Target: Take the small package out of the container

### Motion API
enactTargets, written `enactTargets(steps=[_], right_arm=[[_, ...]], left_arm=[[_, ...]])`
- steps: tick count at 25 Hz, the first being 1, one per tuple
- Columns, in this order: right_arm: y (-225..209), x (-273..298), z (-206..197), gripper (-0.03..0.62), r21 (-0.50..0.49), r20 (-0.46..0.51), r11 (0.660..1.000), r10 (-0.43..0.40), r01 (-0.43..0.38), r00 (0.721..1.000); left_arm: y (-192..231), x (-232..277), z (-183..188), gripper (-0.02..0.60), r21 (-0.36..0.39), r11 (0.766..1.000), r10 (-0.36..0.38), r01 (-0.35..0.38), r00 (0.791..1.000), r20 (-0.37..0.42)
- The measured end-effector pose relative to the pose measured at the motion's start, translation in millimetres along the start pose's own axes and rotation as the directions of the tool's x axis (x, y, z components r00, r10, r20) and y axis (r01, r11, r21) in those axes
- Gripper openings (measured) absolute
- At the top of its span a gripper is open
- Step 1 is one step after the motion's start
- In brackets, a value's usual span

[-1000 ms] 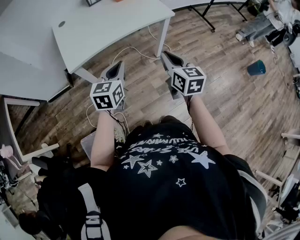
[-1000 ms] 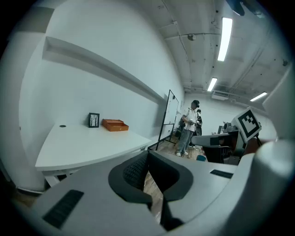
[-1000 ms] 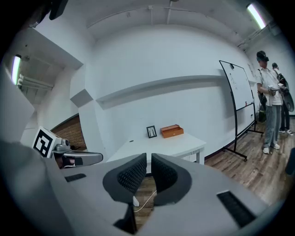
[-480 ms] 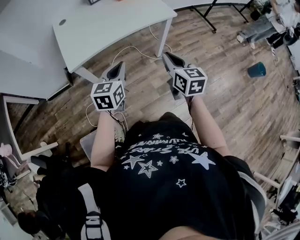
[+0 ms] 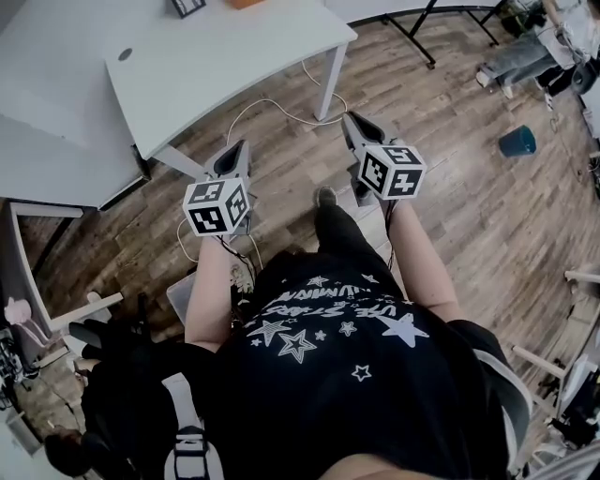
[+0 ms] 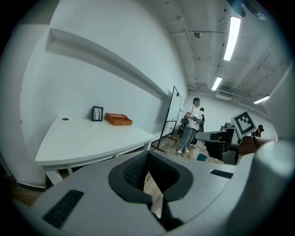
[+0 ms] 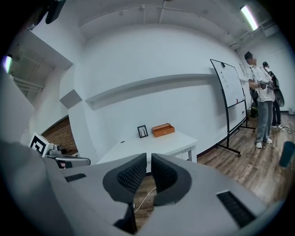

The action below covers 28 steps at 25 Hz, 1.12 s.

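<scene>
Head view: wearer in black star-print T-shirt stands on wood-plank floor, both tools held out fwd over the floor.

- Item 1, left hand-held gripper: jaws pressed together at the tips, nothing btwn.
- Item 2, right hand-held gripper: jaws all but together, thin slit only, nothing btwn.
- White curved-edge desk lies approx 11 o'clock of both tools, well apart.
- Orange rectangular box, likely the container, sits at desk's far end. Small black picture frame is just beside it at 9 o'clock.
- Box contents not visible, so small package cannot be located.
- Teal bin on floor, approx 3 o'clock of item 2.
</scene>
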State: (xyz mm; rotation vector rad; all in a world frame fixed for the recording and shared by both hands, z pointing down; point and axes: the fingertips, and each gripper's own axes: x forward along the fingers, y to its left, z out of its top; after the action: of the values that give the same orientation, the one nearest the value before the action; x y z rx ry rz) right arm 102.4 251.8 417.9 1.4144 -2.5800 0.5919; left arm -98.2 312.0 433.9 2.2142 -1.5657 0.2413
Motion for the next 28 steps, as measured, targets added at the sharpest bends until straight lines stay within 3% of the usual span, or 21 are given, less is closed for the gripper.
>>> enactTargets(steps=[8, 28], right_arm=[[-29.7, 59.4, 7.3, 0.061, 0.009, -0.034, 0.999, 0.047, -0.046, 0.998], [-153.5, 270.7, 128.0, 0.061, -0.001, -0.075, 0.97, 0.243, -0.243, 0.967]], left_arm=[[13.3, 53.0, 16.9, 0.02, -0.005, 1.0, 0.028, -0.028, 1.0, -0.013], [50.7, 262.1, 136.2, 0.02, -0.004, 0.986, 0.164, -0.164, 0.986, -0.002]])
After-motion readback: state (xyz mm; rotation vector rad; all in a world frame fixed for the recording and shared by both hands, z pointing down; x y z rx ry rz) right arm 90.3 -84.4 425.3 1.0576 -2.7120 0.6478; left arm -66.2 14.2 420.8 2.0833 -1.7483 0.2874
